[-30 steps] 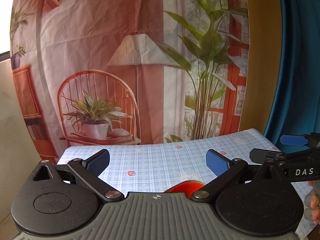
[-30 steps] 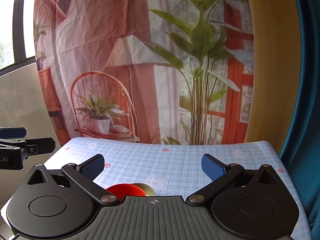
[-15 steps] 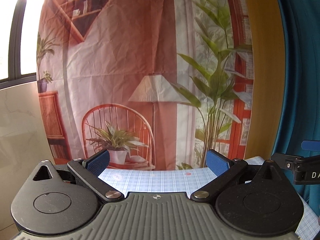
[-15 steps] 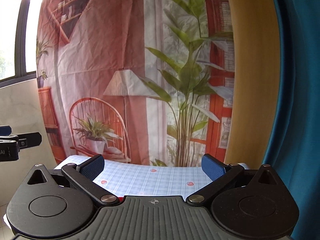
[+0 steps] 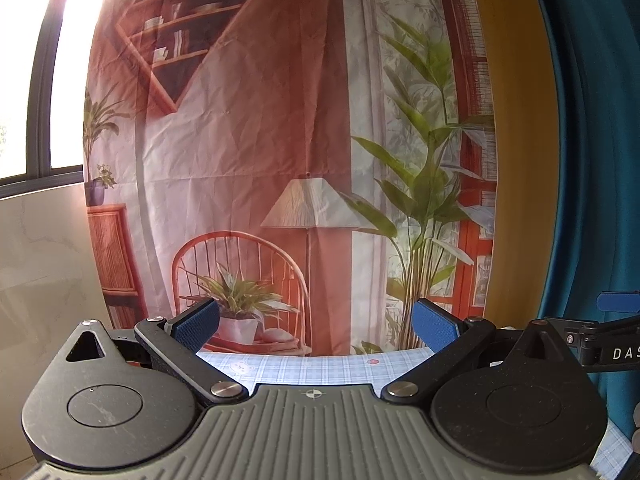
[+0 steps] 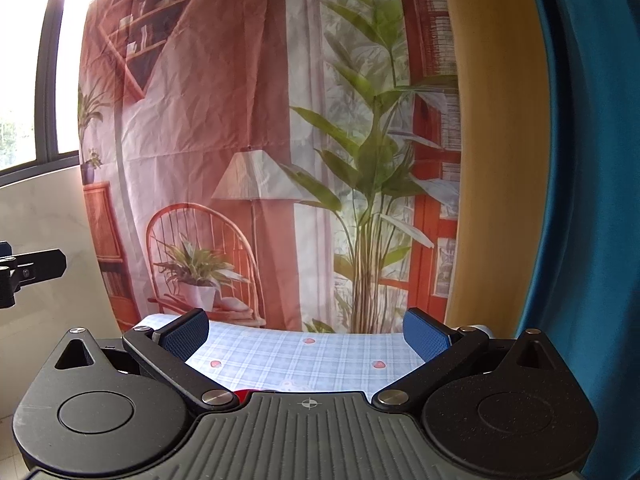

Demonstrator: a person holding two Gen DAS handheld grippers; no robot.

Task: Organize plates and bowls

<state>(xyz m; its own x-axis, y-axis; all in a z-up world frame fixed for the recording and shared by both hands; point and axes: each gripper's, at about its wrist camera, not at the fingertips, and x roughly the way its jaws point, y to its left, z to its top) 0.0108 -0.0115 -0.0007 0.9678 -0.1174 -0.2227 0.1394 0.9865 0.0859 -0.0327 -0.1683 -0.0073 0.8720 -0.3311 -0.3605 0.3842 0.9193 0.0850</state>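
two views. left wrist view: the left gripper (image 5: 315, 322) is raised, blue-padded fingers spread wide, nothing between them; only the far edge of the blue plaid tablecloth (image 5: 304, 368) shows, below a printed room-scene backdrop (image 5: 240, 160). no plates or bowls visible here. right wrist view: the right gripper (image 6: 306, 330) also gapes with nothing held; a red dish rim (image 6: 244, 393) peeks just above the gripper body, low left of centre.

Your left gripper (image 5: 316, 326) has matt black plastic arms, shiny metal pivot pins and finely textured blue fingers (image 5: 434, 326); its near body is ribbed grey plastic. The right gripper (image 6: 306, 334) looks the same. Checked cloth (image 6: 304, 354) covers the tabletop. The far backdrop (image 5: 260, 120) is creased printed fabric; the blue curtain (image 6: 592, 200) at right is matt cloth.
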